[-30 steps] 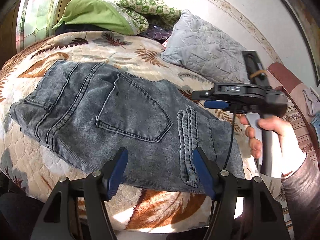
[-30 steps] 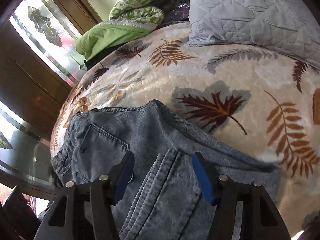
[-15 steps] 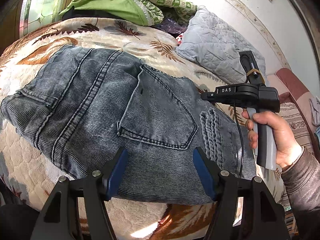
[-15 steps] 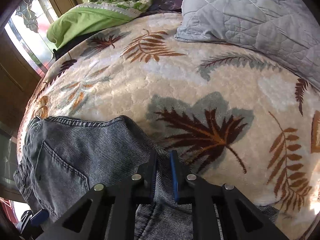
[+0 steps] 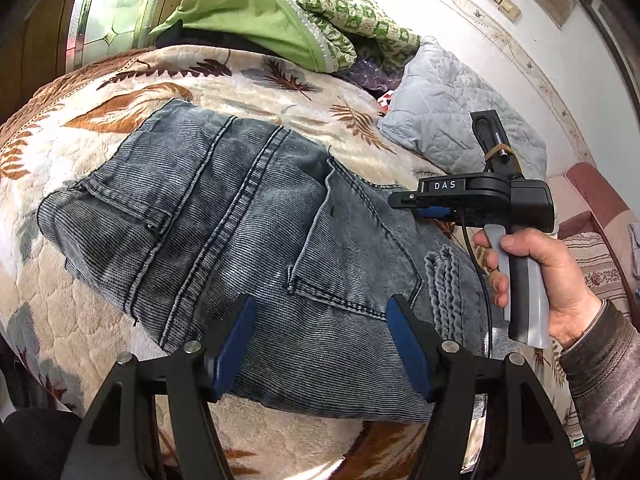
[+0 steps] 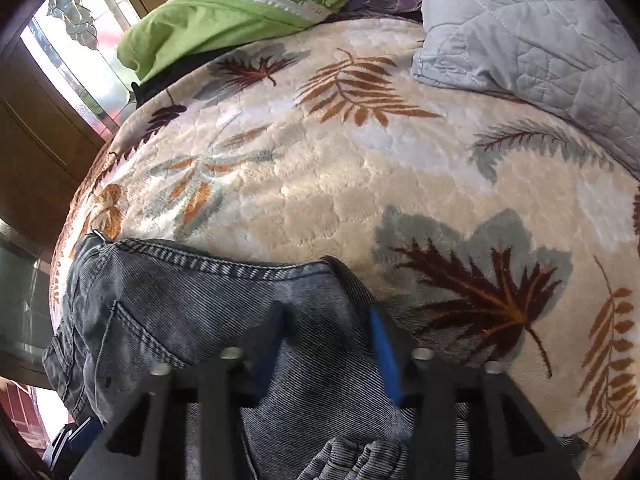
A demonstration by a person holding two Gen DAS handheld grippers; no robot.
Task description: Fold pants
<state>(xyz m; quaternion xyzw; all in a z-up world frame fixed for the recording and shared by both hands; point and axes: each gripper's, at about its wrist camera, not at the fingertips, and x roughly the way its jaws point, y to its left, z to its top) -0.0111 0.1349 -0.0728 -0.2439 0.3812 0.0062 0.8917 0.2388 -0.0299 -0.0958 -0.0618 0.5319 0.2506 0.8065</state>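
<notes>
Pants: the faded blue-grey denim pants [image 5: 248,248] lie on the bed, already doubled into a compact block, back pocket [image 5: 352,256] and waistband seams facing up, a rolled hem [image 5: 442,292] at the right end.
Done so far: judging by the stacked layers and the hem lying on top, the legs are brought over the seat; the block looks fairly flat.
Left to do: probably a last fold or smoothing of the far edge; that edge bulges a little in the right wrist view.
Left gripper: the left gripper [image 5: 320,344] hovers over the near edge, jaws spread wide, nothing between them.
Right gripper: the right gripper [image 6: 328,344] sits at the far edge, jaws opening, denim between the pads [image 6: 382,344] but no longer pinched.
Bed: cream plush blanket with brown and grey leaves [image 6: 360,184].
Beyond: grey quilted pillow [image 6: 540,28], green bedding [image 5: 248,20] by the window.
</notes>
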